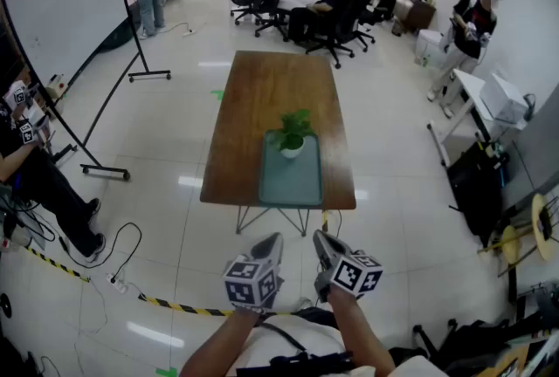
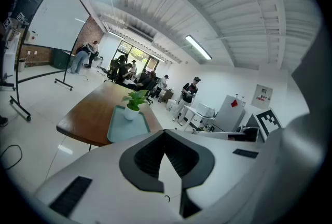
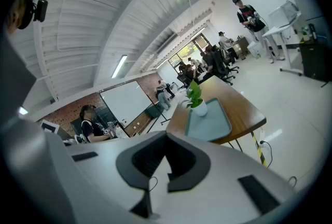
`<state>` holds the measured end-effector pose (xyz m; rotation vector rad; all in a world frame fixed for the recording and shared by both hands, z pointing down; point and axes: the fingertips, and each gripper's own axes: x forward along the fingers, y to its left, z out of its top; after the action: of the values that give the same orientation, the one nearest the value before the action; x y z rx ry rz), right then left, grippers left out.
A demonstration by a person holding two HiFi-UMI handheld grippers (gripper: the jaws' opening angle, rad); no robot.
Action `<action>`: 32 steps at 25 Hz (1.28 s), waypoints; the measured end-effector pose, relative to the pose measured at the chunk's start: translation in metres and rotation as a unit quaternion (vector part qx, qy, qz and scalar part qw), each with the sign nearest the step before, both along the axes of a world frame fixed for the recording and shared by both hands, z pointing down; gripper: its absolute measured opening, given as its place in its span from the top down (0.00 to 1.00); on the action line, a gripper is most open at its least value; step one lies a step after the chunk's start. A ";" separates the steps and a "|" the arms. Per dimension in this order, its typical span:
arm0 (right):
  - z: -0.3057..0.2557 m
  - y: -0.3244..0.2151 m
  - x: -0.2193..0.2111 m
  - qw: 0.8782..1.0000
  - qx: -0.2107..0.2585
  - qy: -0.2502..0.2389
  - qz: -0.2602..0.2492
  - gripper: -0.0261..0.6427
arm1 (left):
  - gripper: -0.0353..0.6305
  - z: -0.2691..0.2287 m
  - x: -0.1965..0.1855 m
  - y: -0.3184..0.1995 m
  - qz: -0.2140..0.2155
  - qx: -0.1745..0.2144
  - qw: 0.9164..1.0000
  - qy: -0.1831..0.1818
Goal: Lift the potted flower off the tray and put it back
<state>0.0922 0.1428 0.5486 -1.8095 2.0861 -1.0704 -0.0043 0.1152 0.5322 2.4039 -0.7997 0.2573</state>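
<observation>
Potted flower [image 1: 292, 140] stands at far edge of tray [image 1: 291, 183].

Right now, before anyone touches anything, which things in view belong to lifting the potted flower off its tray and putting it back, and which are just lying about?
Belong to the job: potted flower; tray; wooden table; left tongs and right tongs, both shut and empty.

Just lying about: whiteboard; office chairs; striped floor tape.
</observation>
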 end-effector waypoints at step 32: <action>0.028 -0.170 0.061 0.998 -0.006 -0.030 0.057 0.94 | 0.95 0.010 0.043 -0.157 0.022 -0.005 1.000 -0.010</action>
<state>0.1530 -0.0269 0.5766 -1.8540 1.9224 -1.0962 0.0386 -0.0414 0.5418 2.4147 -0.7525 0.3017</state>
